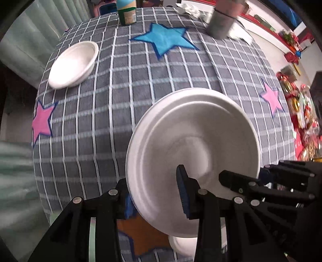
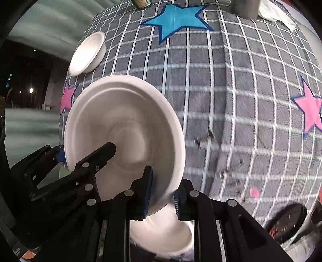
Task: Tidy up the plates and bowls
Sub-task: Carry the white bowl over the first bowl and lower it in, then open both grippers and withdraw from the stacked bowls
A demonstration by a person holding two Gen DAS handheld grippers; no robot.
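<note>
Both grippers hold one white foam plate (image 1: 193,153) tilted above the checked tablecloth. My left gripper (image 1: 155,198) is shut on its near left rim. My right gripper (image 2: 162,198) is shut on its near right rim, and the plate (image 2: 124,129) fills that view's left half. The right gripper also shows in the left wrist view (image 1: 243,177) at the plate's right edge. A second white dish (image 2: 161,235) lies on the table under the held plate. A white bowl (image 1: 73,64) stands at the far left of the table; it also shows in the right wrist view (image 2: 88,53).
The table (image 1: 140,84) has a grey checked cloth with blue and pink stars. A green-capped bottle (image 1: 126,12) and a grey cylinder (image 1: 221,22) stand at the far edge, with crumpled paper (image 2: 277,12) beside it. A dark round object (image 2: 287,221) lies near right.
</note>
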